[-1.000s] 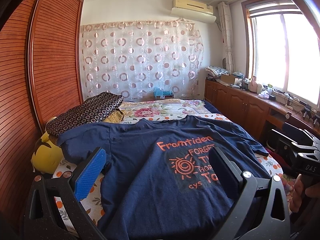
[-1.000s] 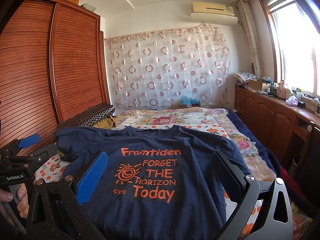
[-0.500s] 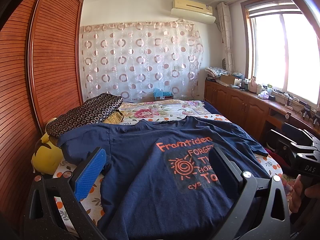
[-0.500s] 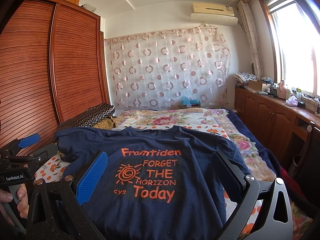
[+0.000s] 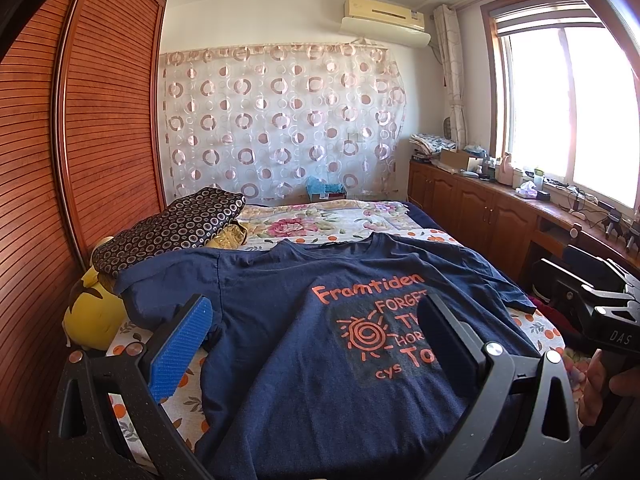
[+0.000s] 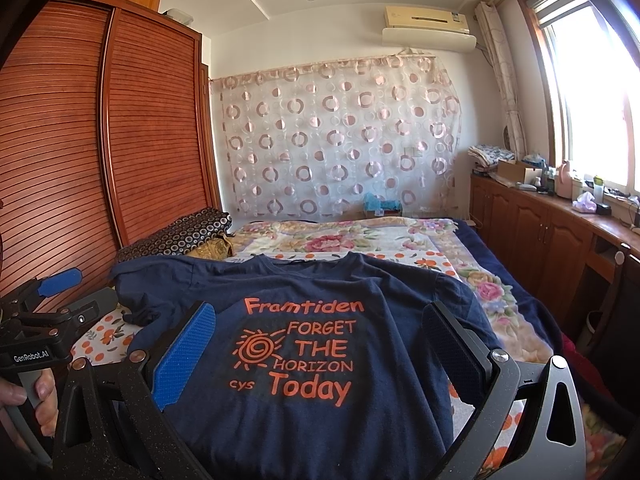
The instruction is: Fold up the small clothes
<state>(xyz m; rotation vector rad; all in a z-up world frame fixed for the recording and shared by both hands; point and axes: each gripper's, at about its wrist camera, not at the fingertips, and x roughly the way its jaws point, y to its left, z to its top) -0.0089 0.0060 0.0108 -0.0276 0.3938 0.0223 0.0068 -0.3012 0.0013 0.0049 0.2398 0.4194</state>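
Note:
A navy T-shirt (image 5: 288, 320) with orange print lies spread flat on the bed, collar toward the far end, print side up. It also fills the middle of the right wrist view as the same T-shirt (image 6: 304, 400). My left gripper (image 5: 316, 312) hovers open over the shirt's left half, nothing between its fingers. My right gripper (image 6: 320, 320) is open above the printed chest, also holding nothing. The right gripper's body shows at the right edge of the left view, and the left gripper's body at the left edge of the right view, each held by a hand.
The bed (image 5: 320, 220) has a floral cover. A dark circle-patterned pillow (image 5: 172, 228) and a yellow plush toy (image 5: 92, 316) lie at its left side against the wooden wardrobe (image 5: 80, 140). Wooden cabinets (image 5: 480, 208) with clutter run under the window on the right.

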